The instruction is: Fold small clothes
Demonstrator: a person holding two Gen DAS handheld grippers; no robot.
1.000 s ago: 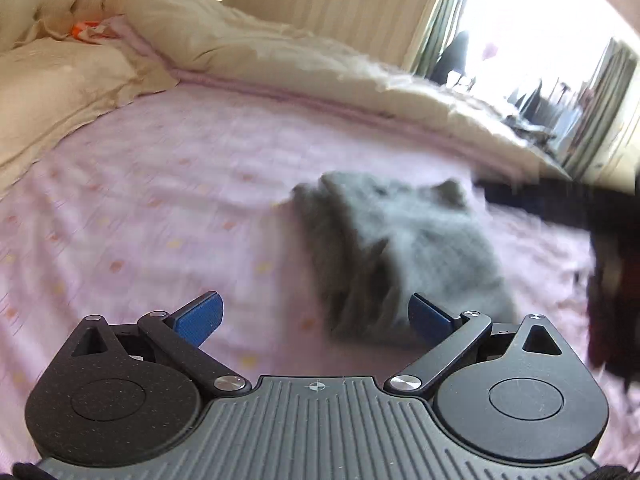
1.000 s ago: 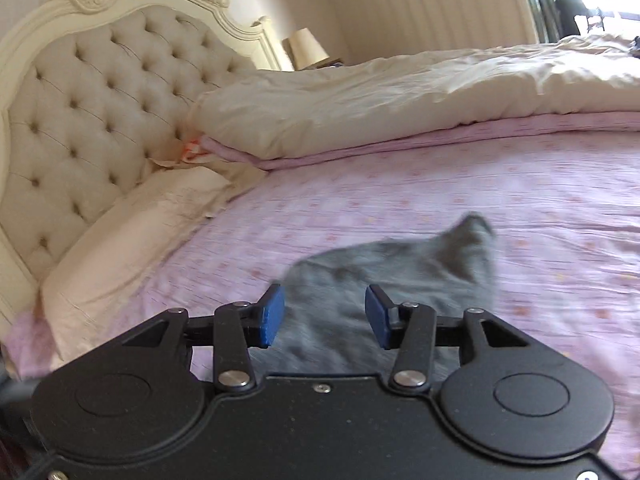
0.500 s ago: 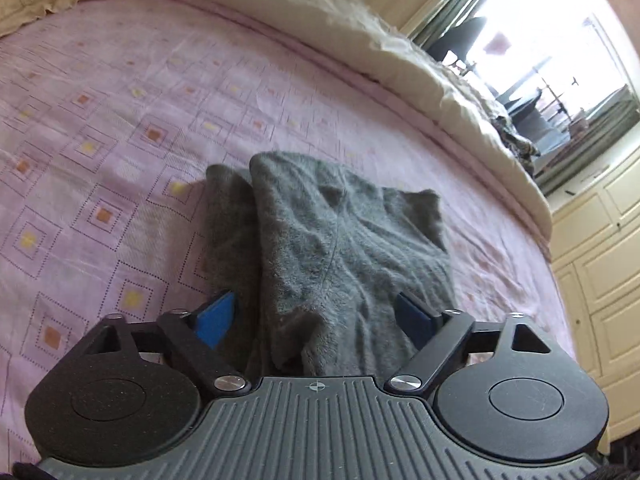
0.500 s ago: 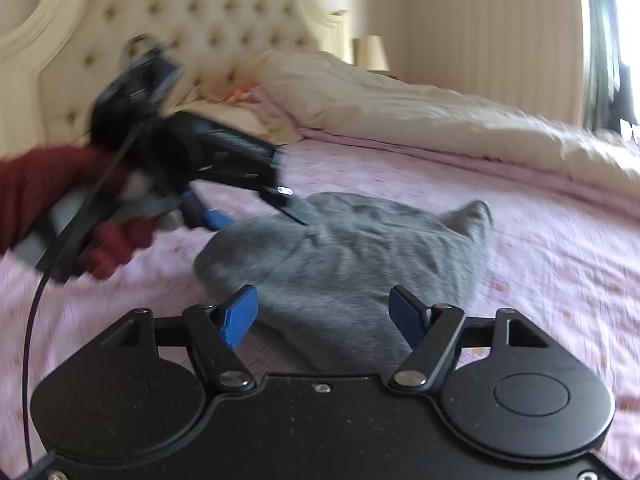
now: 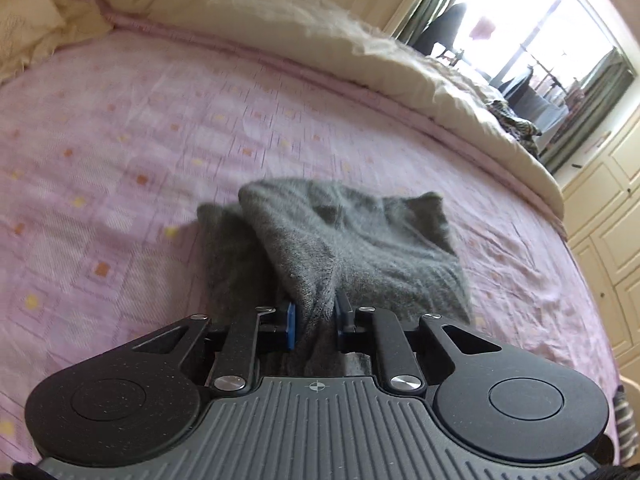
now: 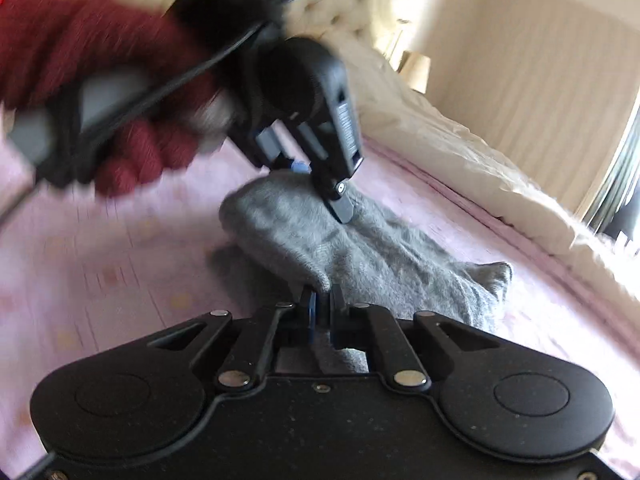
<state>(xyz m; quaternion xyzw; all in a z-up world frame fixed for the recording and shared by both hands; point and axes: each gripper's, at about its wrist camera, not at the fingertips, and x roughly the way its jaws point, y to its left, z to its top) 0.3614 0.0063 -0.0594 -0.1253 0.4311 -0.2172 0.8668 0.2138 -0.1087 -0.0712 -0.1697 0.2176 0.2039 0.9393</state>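
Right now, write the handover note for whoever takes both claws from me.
Left claw: shut on the near edge of the grey knit garment, a bunch of fabric pinched between its blue pads.
Right claw: shut on another edge of the same garment, at a fold.
Garment: lies on the pink patterned bedsheet, already doubled over in layers, with a lower layer showing at its left side. The cream duvet is bunched at the far side, clear of the work.
Done: both grips taken.
Left: probably carry the held edges over for the next fold, lay them flat, release.

Sunlit window (image 5: 556,40), cream tufted headboard (image 6: 360,12)
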